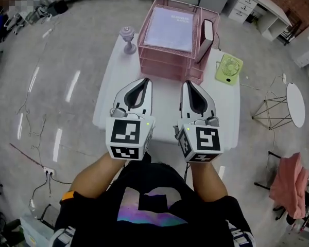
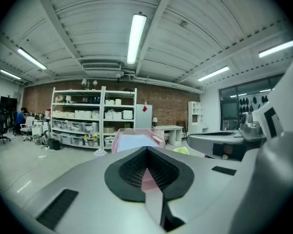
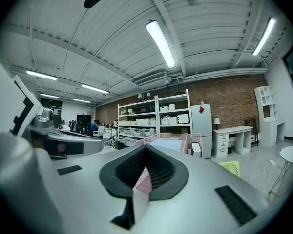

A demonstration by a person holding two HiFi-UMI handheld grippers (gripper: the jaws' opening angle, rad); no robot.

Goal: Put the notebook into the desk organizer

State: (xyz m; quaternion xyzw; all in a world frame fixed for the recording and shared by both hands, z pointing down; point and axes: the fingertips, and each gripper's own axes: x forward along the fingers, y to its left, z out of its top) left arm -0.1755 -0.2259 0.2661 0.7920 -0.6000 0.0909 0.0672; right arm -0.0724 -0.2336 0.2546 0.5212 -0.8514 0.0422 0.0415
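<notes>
A pink wire-mesh desk organizer [image 1: 167, 66] stands at the far end of the white table [image 1: 221, 107]. A pale lilac notebook [image 1: 170, 29] lies flat in its top tray. Both also show ahead in the gripper views, the organizer [image 2: 116, 139] and notebook [image 2: 134, 144] low in the left one. My left gripper [image 1: 144, 81] and right gripper [image 1: 188, 83] hover side by side over the table's near half, tips just short of the organizer. Both are shut with nothing between the jaws [image 2: 147, 150] [image 3: 145, 152].
A dark, white-edged item [image 1: 208, 32] stands upright in the organizer's right side slot. A small green fan [image 1: 228, 68] sits to the organizer's right and a purple goblet-shaped piece [image 1: 127, 39] to its left. White desks, shelves and a round side table [image 1: 296, 104] ring the floor.
</notes>
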